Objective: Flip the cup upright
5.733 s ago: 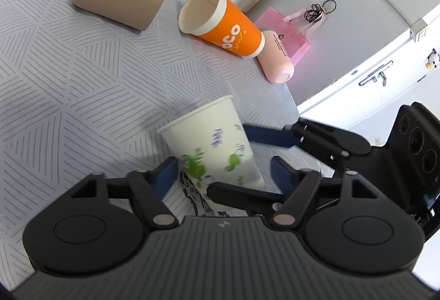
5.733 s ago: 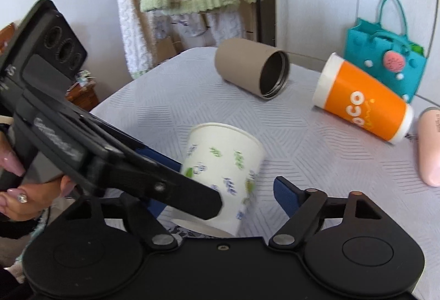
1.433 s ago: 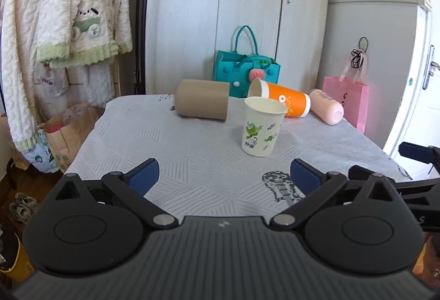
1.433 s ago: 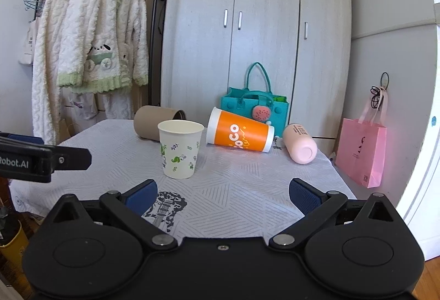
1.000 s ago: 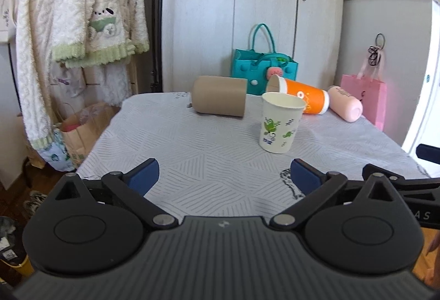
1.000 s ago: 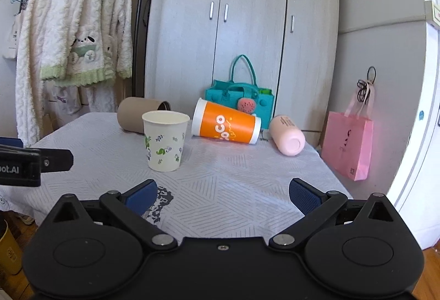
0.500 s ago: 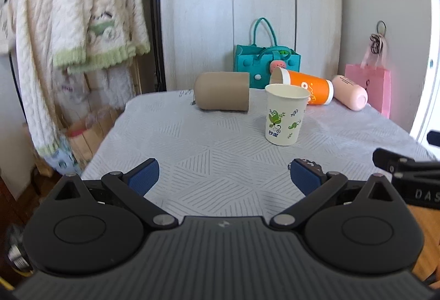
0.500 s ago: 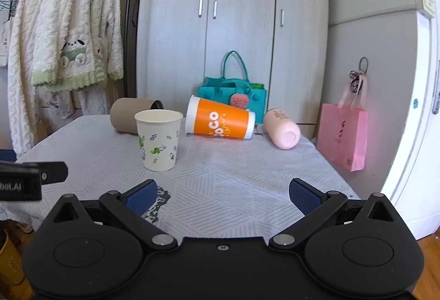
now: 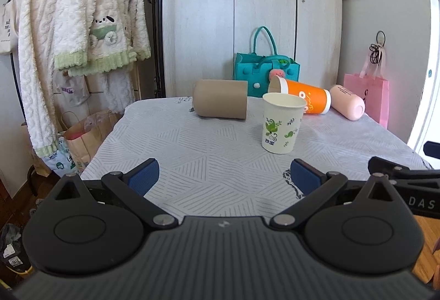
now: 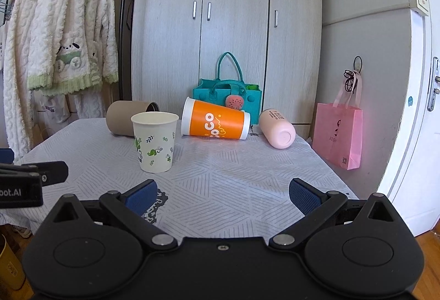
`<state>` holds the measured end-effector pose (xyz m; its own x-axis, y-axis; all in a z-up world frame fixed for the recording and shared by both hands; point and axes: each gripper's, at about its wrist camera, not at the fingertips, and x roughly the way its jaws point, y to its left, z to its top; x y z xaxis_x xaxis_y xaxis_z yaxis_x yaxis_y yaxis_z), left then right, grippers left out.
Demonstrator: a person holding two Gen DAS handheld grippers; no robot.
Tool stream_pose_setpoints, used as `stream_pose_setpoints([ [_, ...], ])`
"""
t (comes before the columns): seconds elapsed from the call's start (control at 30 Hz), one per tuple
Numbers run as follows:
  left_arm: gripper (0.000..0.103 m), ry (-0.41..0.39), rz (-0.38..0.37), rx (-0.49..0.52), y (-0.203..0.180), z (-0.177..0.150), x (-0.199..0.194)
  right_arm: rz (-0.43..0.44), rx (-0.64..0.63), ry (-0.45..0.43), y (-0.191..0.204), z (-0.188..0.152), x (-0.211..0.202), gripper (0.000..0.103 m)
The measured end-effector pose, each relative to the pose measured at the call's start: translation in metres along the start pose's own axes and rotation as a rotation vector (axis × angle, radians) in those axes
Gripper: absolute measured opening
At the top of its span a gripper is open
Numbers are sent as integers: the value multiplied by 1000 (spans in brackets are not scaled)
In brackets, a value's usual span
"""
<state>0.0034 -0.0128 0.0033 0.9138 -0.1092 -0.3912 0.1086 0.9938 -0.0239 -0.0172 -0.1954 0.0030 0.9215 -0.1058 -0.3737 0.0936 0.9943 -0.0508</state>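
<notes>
Both tools are hanging back at the near edge of the table (image 10: pixel 247 162), the left gripper (image 9: pixel 223 176) and the right gripper (image 10: pixel 223 193) each spread wide with nothing between the blue pads. The paper cup (image 10: pixel 154 141), white with green leaf prints, is standing mouth-up ahead of them on the patterned cloth, its long axis vertical, so the flip is looking finished to me. From the right tool it is sitting ahead and to the left; from the left tool it is sitting ahead and to the right (image 9: pixel 282 122), so it is lying roughly between the two, and I cannot say which is nearer. Behind it three others are lying on their sides: a tan tumbler (image 10: pixel 128 118), an orange cup (image 10: pixel 216 122) showing the letters "CO", and a pink bottle (image 10: pixel 277 128) with print too small to read. The left tool's body is showing "oot.AI", and the right tool's "DAS". A pink bag (image 10: pixel 339 135) reads something like "JOSI".
</notes>
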Motion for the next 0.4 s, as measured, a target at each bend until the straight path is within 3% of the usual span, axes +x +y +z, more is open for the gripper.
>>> stream_pose_setpoints([
  [0.4,103,-17,23,5,4,0,-1,-2,1,6,-1,0,1,103],
])
